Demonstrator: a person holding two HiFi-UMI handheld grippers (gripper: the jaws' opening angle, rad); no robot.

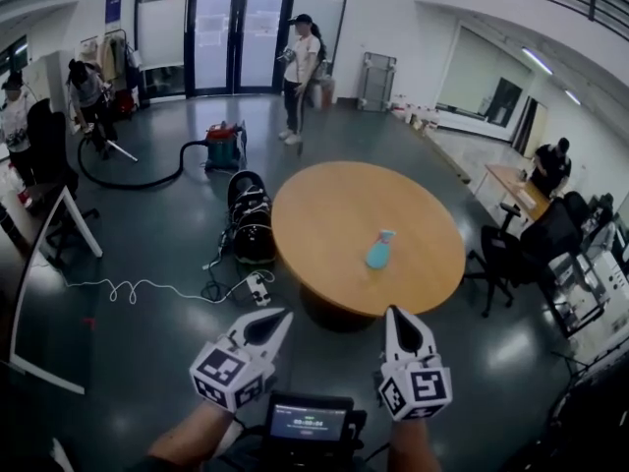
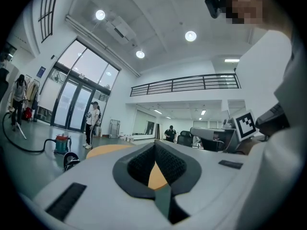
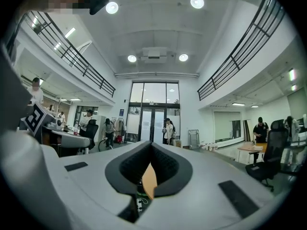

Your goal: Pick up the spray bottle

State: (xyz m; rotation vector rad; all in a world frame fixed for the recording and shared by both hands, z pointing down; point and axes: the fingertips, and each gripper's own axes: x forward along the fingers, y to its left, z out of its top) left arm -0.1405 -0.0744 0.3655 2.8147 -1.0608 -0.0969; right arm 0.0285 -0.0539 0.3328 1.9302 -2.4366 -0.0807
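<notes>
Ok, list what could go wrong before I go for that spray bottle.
1. The left gripper and right gripper are both shut; unless one opens first, it may just shove the spray bottle across the table.
2. A power strip and loose cable lie on the floor beside the table, likely a trip hazard on the way in.

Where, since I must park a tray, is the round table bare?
The round table is bare everywhere except right of centre, where the spray bottle sits. The floor beside its left edge is crowded: black bag, white cable.
</notes>
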